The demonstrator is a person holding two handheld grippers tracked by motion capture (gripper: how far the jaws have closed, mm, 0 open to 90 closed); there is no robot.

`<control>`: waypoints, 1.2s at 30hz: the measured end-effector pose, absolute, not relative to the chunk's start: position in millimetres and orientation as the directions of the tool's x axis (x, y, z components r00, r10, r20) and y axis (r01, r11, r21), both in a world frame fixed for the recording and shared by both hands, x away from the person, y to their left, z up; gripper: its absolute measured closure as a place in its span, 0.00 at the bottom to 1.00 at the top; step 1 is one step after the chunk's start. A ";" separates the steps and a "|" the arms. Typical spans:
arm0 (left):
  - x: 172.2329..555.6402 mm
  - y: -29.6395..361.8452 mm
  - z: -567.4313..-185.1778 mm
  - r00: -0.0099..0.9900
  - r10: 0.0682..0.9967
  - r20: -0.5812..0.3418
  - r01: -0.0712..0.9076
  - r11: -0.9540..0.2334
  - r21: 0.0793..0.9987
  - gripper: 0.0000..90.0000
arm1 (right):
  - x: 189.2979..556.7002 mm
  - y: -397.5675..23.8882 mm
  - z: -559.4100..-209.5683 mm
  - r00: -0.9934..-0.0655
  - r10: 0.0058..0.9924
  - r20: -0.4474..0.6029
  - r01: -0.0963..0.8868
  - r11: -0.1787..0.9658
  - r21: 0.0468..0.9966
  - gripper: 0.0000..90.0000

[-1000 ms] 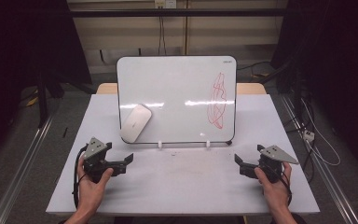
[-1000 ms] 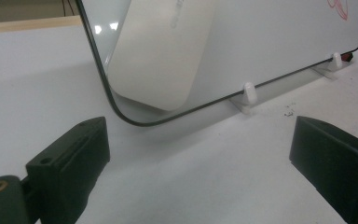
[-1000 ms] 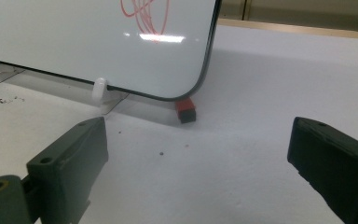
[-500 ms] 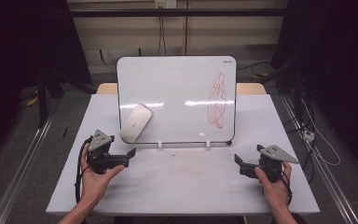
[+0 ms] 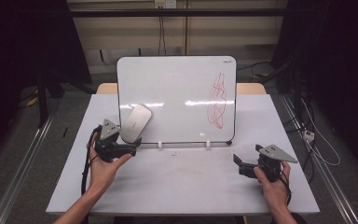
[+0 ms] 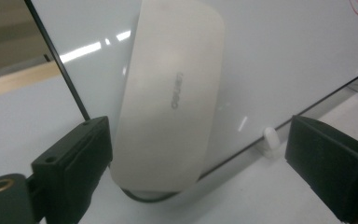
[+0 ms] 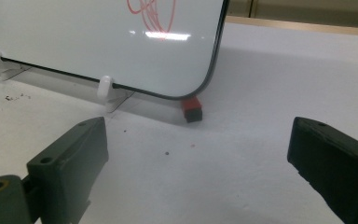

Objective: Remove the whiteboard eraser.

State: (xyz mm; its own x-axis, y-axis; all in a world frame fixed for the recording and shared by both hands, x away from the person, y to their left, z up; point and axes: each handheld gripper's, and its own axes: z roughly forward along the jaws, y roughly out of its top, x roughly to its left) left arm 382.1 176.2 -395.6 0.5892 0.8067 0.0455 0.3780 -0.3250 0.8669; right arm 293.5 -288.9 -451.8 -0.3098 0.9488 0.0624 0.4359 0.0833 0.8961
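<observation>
High view: a whiteboard [image 5: 177, 98] stands propped on the pale worktop [image 5: 182, 186], leaning back on small white clips along its lower edge; a red scribble [image 5: 217, 100] sits on its right part; a pale oval eraser [image 5: 136, 122] clings to the board's lower left corner, tilted with its top toward the right. The left hand-held gripper [image 5: 131, 148] is just below and beside the eraser, held by the person's left hand [image 5: 103, 163], its black cable trailing down along the forearm; the grey three-cornered plate on it tips toward the board. The right hand-held gripper [image 5: 237, 164] lies low over the worktop near the front right, well apart from the board, in the right hand [image 5: 272, 179], and points toward the left.

Left gripper view: the eraser [image 6: 170, 98] lies between the two black jaws, closer to the left one, its lower left edge at or just against that jaw's inner face; the right jaw is well clear of it; the jaws have just been closing a little, yet they are spread and not pressing on it; faint grey lettering runs along the eraser's face.

Right gripper view: the jaws are spread wide over bare worktop; beyond them the whiteboard's rounded lower corner [image 7: 200, 79] rests by a small red and black block [image 7: 191, 108]; two white clips [image 7: 104, 86] hold the board's bottom edge.
</observation>
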 end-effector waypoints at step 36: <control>417.5 144.8 -397.5 0.583 0.760 0.286 0.343 -0.550 0.761 0.27 | 292.8 -285.4 -450.4 -0.320 0.946 0.046 0.435 0.104 0.894 0.06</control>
State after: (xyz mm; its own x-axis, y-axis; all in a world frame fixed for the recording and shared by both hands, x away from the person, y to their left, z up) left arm 417.5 144.8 -397.5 0.5833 0.7603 0.2859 0.3434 -0.5498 0.7614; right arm 292.8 -285.4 -450.4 -0.3204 0.9462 0.0457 0.4353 0.1042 0.8942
